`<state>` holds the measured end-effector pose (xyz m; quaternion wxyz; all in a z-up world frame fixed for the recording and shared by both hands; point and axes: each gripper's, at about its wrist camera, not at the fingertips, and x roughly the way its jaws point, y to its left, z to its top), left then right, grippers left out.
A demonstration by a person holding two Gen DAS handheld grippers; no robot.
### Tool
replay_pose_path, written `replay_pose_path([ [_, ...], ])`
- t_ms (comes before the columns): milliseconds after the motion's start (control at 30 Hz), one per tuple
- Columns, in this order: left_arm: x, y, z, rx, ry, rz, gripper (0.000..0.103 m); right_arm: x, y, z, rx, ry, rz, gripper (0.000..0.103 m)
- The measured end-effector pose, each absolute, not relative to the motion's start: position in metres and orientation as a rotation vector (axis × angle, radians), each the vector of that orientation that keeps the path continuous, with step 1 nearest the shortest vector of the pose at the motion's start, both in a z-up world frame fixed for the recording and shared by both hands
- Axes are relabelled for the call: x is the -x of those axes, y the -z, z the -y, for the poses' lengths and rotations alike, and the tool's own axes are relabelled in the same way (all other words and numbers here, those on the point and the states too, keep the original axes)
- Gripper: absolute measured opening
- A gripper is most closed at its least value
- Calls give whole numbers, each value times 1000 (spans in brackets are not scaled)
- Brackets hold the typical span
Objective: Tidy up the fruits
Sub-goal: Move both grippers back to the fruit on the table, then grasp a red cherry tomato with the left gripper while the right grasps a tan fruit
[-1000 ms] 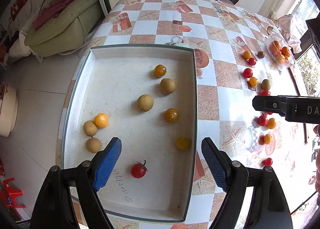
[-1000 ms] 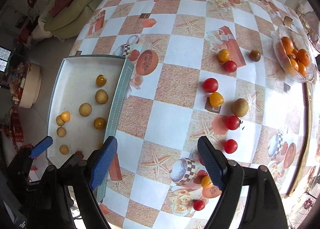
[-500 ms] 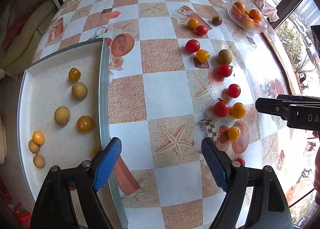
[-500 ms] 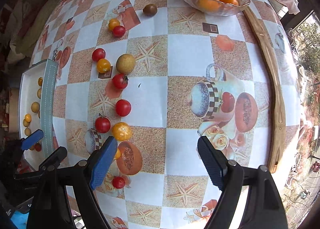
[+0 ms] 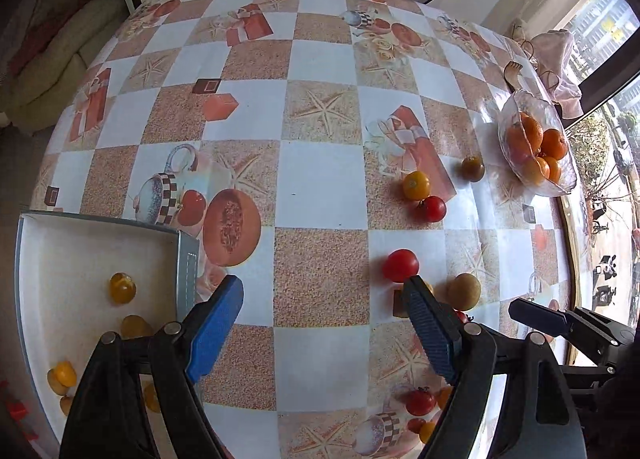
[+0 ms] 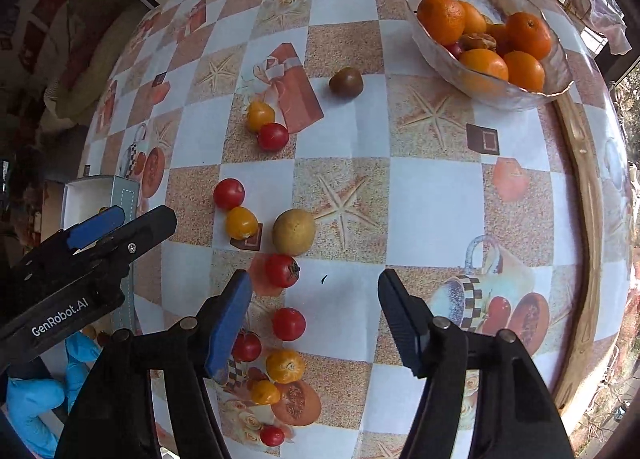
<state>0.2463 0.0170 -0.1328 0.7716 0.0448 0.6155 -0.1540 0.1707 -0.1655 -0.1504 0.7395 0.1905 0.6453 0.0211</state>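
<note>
Loose red and yellow cherry tomatoes and a tan round fruit (image 6: 294, 231) lie scattered on the patterned tablecloth. A red tomato (image 6: 282, 270) sits just ahead of my open, empty right gripper (image 6: 314, 295). My left gripper (image 5: 322, 305) is open and empty above the table, right of the white tray (image 5: 60, 243). The tray holds several yellow fruits (image 5: 122, 287). A red tomato (image 5: 400, 265) lies by the left gripper's right finger. The left gripper also shows in the right wrist view (image 6: 120, 221).
A glass bowl (image 6: 520, 97) of oranges stands at the far right, also in the left wrist view (image 5: 560, 185). A dark brownish fruit (image 6: 346, 82) lies near it. A wooden strip (image 6: 588, 195) runs along the table's right edge. A sofa (image 5: 48, 59) stands left of the table.
Both grippers swung right, away from the tray and over the scattered fruits. The tray has slid to the lower left of the left wrist view. Both stay open and empty.
</note>
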Motion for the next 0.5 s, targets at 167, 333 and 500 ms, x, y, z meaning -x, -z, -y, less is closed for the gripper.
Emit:
replay_pose_path([
  [167, -262, 148, -2, -102, 352, -1363, 83, -177, 159, 164, -419, -58, -1417, 59],
  [333, -269, 155, 3, -116, 348, -1373, 83, -184, 167, 161, -436, -91, -1405, 58],
  [500, -271, 157, 0, -102, 338, -1387, 83, -191, 168, 158, -432, -101, -1377, 46],
])
